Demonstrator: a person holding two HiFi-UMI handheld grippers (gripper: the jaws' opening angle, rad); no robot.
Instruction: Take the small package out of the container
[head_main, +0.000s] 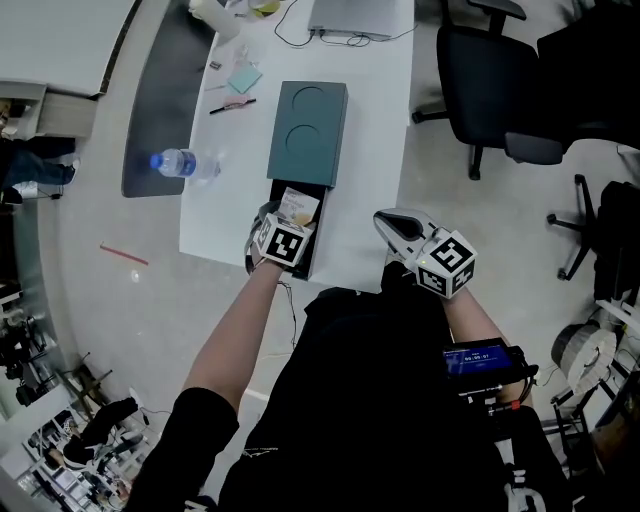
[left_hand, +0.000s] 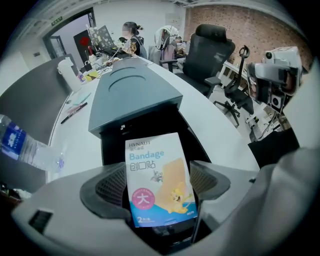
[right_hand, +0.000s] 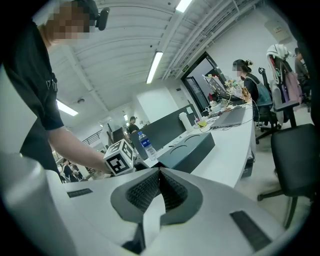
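I work at the near edge of the desk (head_main: 370, 120). The dark teal container (head_main: 307, 133) lies there lengthwise, and its black drawer (head_main: 312, 250) is pulled out toward me. The small package (left_hand: 157, 165), a bandage pack, leans inside this drawer, printed side up. My left gripper (left_hand: 159, 182) points down into the drawer. Its jaws are wide apart with the pkg between them, and the pads don't seem to press on it. The container body covers the far part of the drawer, just behind the pkg.

The right gripper (right_hand: 159, 182) is off the desk's near edge, to the right of the container, with jaws closed together and nothing in them.

Other things:
- A water bottle (head_main: 185, 164) lies at the left edge.
- A pen (head_main: 232, 105) and sticky notes (head_main: 244, 78) are beyond it.
- A laptop (head_main: 360, 18) is at the far edge.
- An office chair (head_main: 490, 70) stands on the right side.
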